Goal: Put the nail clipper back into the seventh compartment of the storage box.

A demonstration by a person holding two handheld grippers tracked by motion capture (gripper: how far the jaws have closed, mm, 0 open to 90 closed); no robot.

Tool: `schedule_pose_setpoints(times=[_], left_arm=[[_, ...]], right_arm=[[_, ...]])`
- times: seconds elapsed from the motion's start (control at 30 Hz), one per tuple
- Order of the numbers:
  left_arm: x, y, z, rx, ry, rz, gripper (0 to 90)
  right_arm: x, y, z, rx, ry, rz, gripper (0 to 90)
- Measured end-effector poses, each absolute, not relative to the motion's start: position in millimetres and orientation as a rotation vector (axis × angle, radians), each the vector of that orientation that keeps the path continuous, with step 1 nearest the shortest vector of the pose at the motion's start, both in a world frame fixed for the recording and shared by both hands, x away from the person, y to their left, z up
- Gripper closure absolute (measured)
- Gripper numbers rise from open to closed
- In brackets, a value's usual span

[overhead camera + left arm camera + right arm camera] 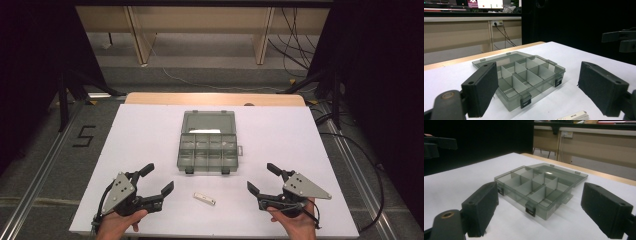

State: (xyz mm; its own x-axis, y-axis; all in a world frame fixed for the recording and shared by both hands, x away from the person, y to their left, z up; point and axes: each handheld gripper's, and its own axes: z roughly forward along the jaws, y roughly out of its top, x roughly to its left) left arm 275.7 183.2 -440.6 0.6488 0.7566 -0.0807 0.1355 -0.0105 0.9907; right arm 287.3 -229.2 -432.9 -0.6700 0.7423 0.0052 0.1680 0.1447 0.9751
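Organizer box (pixel 207 142) is sitting open at the centre of the high view, on the white sheet covering the table (pixel 140 135). It's translucent grey plastic; the lid is lying flat behind the tray, toward the top of the frame. Dividers are splitting the tray into small compartments, and all are looking empty from the two gripper views. Two dark latches are hanging on the box's near edge, and a small tab is sticking out on its right side.

Small white rectangular piece (pixel 205 199) is lying flat on the sheet below the box, lower centre of the high view, between the two tools and touching neither. It's also showing at the bottom edge of the left gripper view (pixel 574 116). Markings on it are too small to read.

Left tool (pixel 160 180) is sitting at lower left of the high view, a hand (pixel 117 225) gripping it from the bottom edge. Jaws are spread wide, holding nothing.

Right tool (pixel 261 178) is sitting at lower right, a hand (pixel 295 222) under it. Jaws are also spread wide, holding nothing.

Both tools are pointing up-frame toward the box, well short of it. In each gripper view the box (pixel 524 75) (pixel 541 187) is showing between the open pads.
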Motion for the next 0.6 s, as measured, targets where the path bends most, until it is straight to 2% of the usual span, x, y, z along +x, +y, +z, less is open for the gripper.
schedule_pose_setpoints(times=[0.6], left_arm=[[276,184,-441,1.528,0.772,0.585,15.7]], right_arm=[[291,-210,-420,0.755,2.057,1.448,16.0]])
